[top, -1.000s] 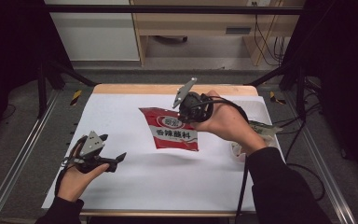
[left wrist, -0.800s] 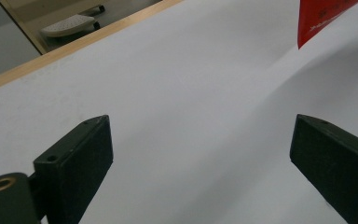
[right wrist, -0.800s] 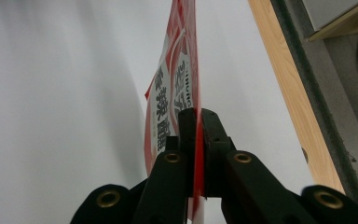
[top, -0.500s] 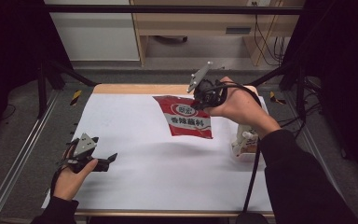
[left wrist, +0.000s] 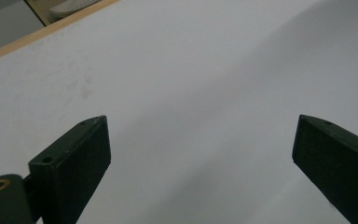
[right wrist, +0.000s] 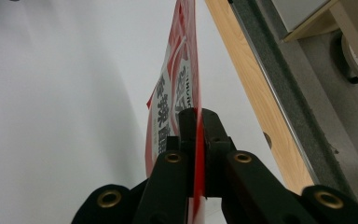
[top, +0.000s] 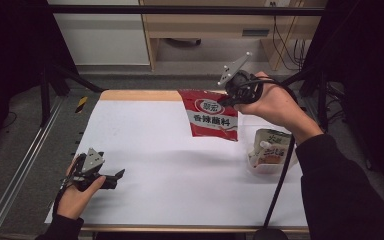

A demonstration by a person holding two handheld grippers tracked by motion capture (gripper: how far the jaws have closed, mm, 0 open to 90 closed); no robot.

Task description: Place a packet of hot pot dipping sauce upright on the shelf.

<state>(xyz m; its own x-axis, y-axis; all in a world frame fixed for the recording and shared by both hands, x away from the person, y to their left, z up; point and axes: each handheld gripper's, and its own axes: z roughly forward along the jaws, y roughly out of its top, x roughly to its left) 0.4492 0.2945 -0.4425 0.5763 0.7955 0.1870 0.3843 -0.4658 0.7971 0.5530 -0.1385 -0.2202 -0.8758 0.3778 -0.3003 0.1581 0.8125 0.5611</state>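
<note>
- The right tongs point(top: 225, 99) are pressed together on the top edge of a red snack bag point(top: 211, 115); in the right gripper view the two black jaws pinch the thin red sheet point(right wrist: 186, 93) edge-on between them
- The bag hangs from that grip above the far part of the white tabletop point(top: 170, 170), right of the middle; its printed face is turned toward the near side; its lower edge is tilted, and whether it touches the surface I cannot tell
- The left tongs point(top: 115, 176) sit low at the near left corner of the tabletop, well apart from the bag; the left gripper view shows the jaws spread wide with bare white surface between them
- A small pale pouch point(top: 270, 150) stands in a clear cup at the right, just near of the right hand point(top: 275, 102)
</note>
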